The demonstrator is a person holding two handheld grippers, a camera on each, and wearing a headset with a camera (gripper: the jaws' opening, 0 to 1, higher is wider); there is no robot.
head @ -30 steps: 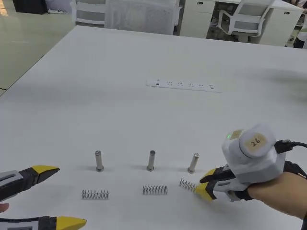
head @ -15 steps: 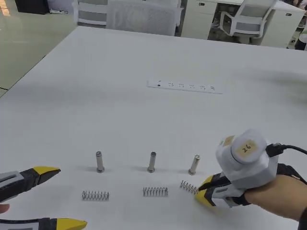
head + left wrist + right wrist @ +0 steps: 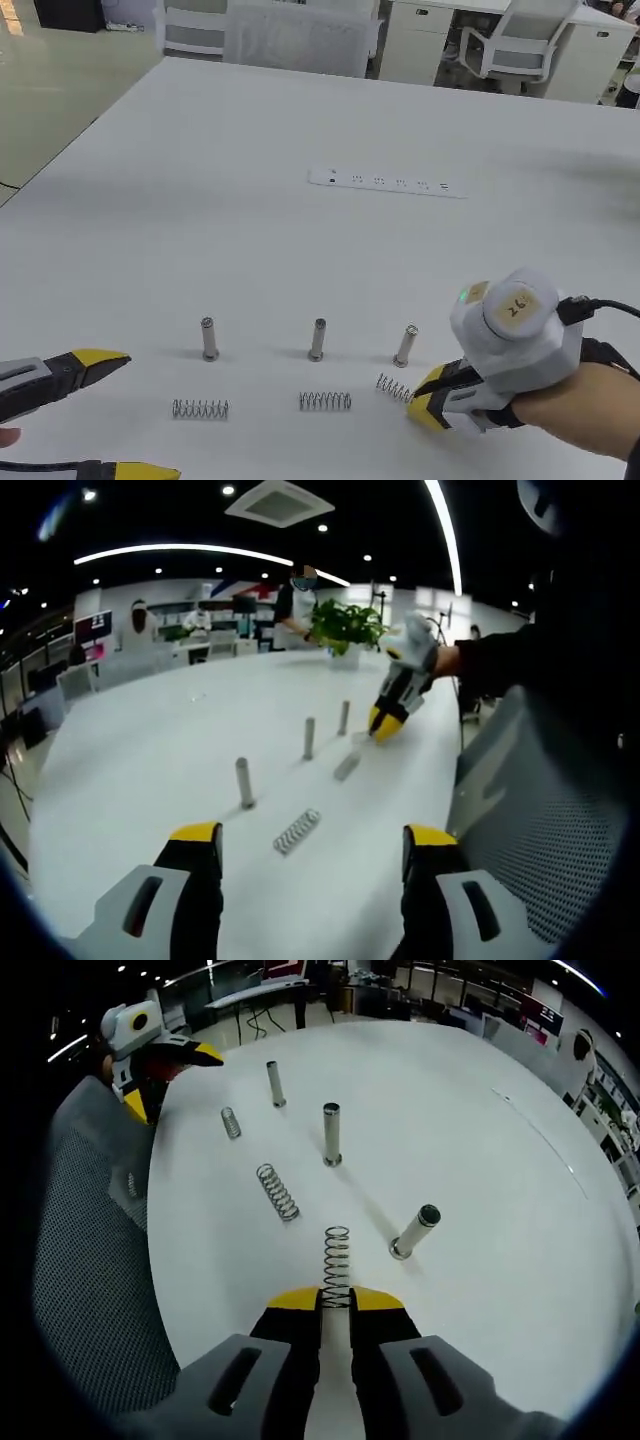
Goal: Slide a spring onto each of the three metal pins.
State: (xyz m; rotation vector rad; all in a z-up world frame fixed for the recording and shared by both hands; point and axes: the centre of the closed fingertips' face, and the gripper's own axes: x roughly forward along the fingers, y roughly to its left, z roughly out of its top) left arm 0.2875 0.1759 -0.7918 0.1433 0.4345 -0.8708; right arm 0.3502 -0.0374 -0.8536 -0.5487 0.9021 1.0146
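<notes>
Got the fingers (image 3: pixel 297 1310) of the right yellow-tipped gripper (image 3: pixel 335 1305) clamped on one end of a thin coiled wire spring (image 3: pixel 336 1252), flat on the white counter (image 3: pixel 480 1140) beside the rightmost upright steel pin (image 3: pixel 406 345). Probably leaves the coil free for threading. Left gripper (image 3: pixel 312 840) parked, spread wide, empty.

desk (image 3: pixel 250 230): white, smooth, matt with a soft sheen | pins (image 3: pixel 317 340): bright polished metal, smooth, glinting at the heads | spring (image 3: pixel 337 1250): thin bare grey wire | left gripper (image 3: pixel 312 836), right gripper (image 3: pixel 335 1298): matt grey plastic, jaws tipped smooth yellow | power strip (image 3: pixel 388 182): white plastic | chair (image 3: pixel 560 820): grey mesh cloth
</notes>
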